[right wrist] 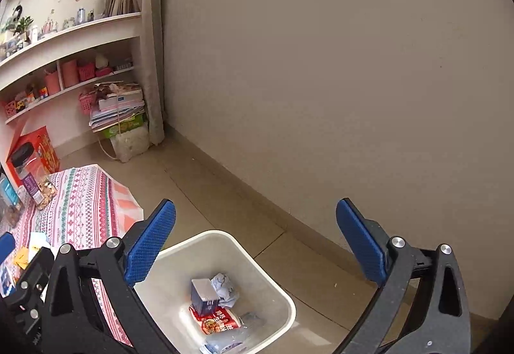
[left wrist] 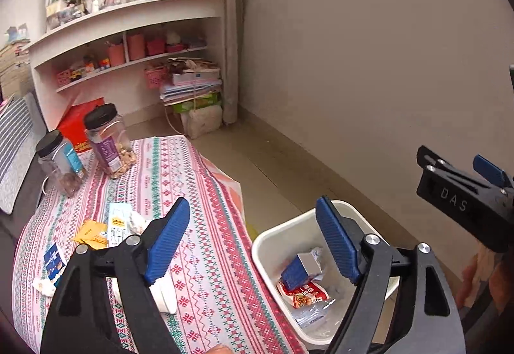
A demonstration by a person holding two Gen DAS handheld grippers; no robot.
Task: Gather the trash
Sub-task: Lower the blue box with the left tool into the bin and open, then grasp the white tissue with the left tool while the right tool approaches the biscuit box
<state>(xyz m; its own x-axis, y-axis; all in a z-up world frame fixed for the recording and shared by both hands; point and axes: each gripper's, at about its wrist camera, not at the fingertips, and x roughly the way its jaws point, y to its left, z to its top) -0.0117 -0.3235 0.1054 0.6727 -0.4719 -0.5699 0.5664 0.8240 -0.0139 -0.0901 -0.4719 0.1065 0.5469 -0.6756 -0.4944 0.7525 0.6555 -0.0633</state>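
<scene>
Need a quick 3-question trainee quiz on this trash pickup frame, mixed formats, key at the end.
1. True or false: the white bin is empty.
2. Which lies on the tablecloth? A) yellow packet B) banana peel C) soda can
3. Fill in: the left hand-held gripper and the right hand-held gripper both have their jaws ____.

Key: 1 false, it holds a blue box, a red wrapper and crumpled paper; 2 A; 3 open, with nothing between them.
</scene>
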